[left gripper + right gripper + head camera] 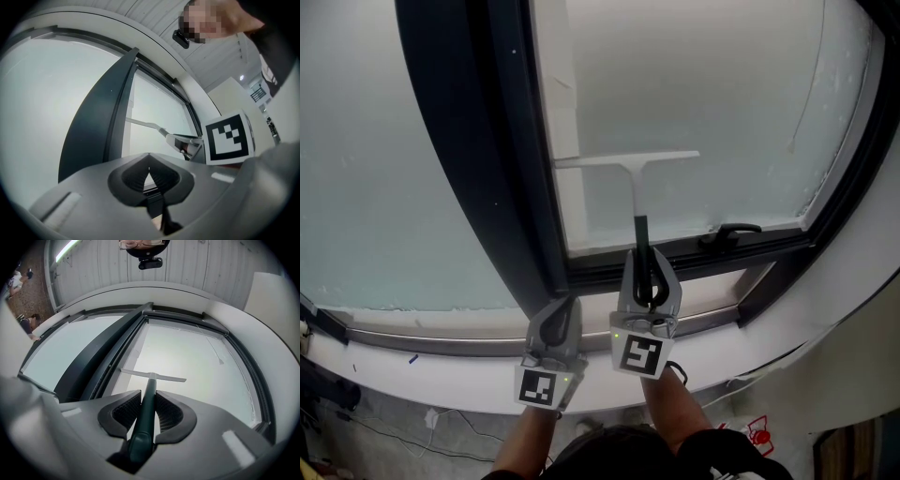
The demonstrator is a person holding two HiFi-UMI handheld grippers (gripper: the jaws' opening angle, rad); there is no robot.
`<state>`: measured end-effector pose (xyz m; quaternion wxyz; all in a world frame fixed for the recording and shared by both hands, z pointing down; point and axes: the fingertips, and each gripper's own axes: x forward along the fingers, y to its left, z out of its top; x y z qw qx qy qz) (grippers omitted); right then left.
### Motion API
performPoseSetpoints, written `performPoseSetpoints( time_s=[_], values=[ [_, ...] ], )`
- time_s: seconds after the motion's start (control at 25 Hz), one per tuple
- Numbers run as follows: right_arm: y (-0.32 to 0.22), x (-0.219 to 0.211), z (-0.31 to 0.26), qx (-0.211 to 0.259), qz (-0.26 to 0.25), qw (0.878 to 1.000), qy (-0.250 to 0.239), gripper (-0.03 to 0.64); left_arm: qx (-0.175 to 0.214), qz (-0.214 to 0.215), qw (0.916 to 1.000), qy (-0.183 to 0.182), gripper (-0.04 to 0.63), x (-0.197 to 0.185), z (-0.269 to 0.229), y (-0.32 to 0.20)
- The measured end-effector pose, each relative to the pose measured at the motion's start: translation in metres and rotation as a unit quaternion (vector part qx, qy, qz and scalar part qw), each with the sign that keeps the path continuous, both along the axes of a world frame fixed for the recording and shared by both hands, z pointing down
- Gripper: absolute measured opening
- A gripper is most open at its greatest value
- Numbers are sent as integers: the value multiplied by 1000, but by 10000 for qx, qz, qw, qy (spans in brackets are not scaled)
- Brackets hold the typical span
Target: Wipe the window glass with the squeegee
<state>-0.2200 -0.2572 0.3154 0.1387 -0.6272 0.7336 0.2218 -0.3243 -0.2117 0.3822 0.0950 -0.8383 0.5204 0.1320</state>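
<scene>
Head view: right tongs clamp the squeegee by its handle, blade on the glass mid-pane, near its left edge. Left tongs sit closed on nothing. Wiping seems under way; the hazy pane looks mostly undone.

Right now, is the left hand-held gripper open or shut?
Shut. The left hand-held gripper has its jaws touching at the tips, nothing between them; the right hand-held gripper holds the squeegee.

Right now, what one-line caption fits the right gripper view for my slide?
Right gripper shut on the squeegee, which is held up to the window glass.
</scene>
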Motion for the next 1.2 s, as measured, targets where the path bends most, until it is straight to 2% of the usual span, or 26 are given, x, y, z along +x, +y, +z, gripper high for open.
performPoseSetpoints(
  time_s=[0.4,0.84,1.2],
  values=[
    [3,1,20,-174,13,9998,82,97,-111,-34,9999,21,-2,6,4,-7],
    [6,1,32,-305,38,9993,227,98,-286,-117,9993,202,-2,-1,14,-6],
    [8,2,48,-553,38,9980,288,98,-362,-78,9993,50,-2,7,23,-3]
  ],
)
